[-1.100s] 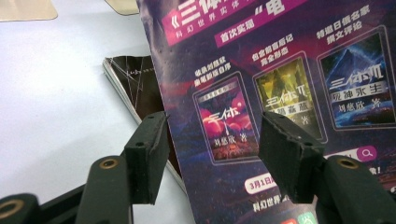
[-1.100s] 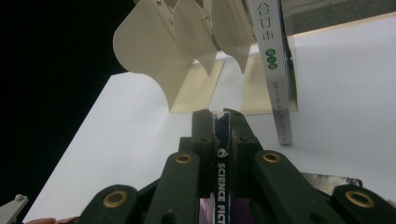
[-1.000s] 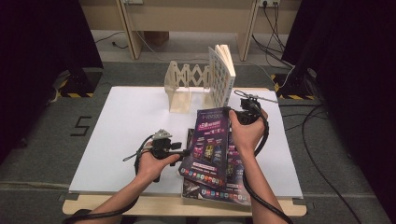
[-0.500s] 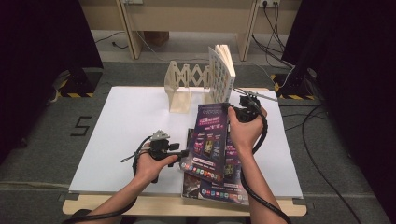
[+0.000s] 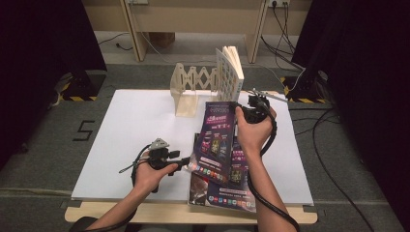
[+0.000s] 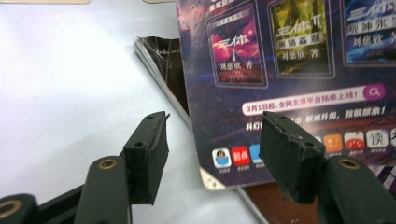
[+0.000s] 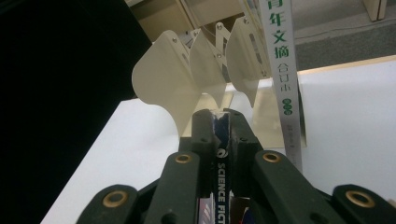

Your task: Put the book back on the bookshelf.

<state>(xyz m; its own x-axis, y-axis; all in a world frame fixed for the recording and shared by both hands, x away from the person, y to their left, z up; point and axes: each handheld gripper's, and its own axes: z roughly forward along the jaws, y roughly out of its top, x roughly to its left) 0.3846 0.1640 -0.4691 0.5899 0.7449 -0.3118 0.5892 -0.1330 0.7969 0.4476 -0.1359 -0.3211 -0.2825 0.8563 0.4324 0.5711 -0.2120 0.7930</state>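
A purple magazine point(image 5: 220, 145) is tilted up off the table, its top end raised toward the rack. My right gripper point(image 5: 239, 110) is shut on that top end; in the right gripper view the jaws point(image 7: 219, 121) pinch its spine point(image 7: 219, 168). A second, dark-covered magazine point(image 5: 200, 186) lies flat beneath it. My left gripper point(image 5: 186, 162) sits low by the purple magazine's lower left edge. In the left gripper view it point(image 6: 217, 154) is open, and the magazine's lower corner point(image 6: 233, 93) lies between and beyond the pads without touching them.
A beige fold-out wooden rack point(image 5: 186, 89) point(image 7: 173, 88) stands at the back of the white table board point(image 5: 121, 135). A white book point(image 5: 231, 72) point(image 7: 280, 70) stands upright in its right slot. The board's left half is bare. Cables trail on the floor around it.
The top end of the purple magazine has risen slightly in my right gripper. Both hands have stayed almost where they were.
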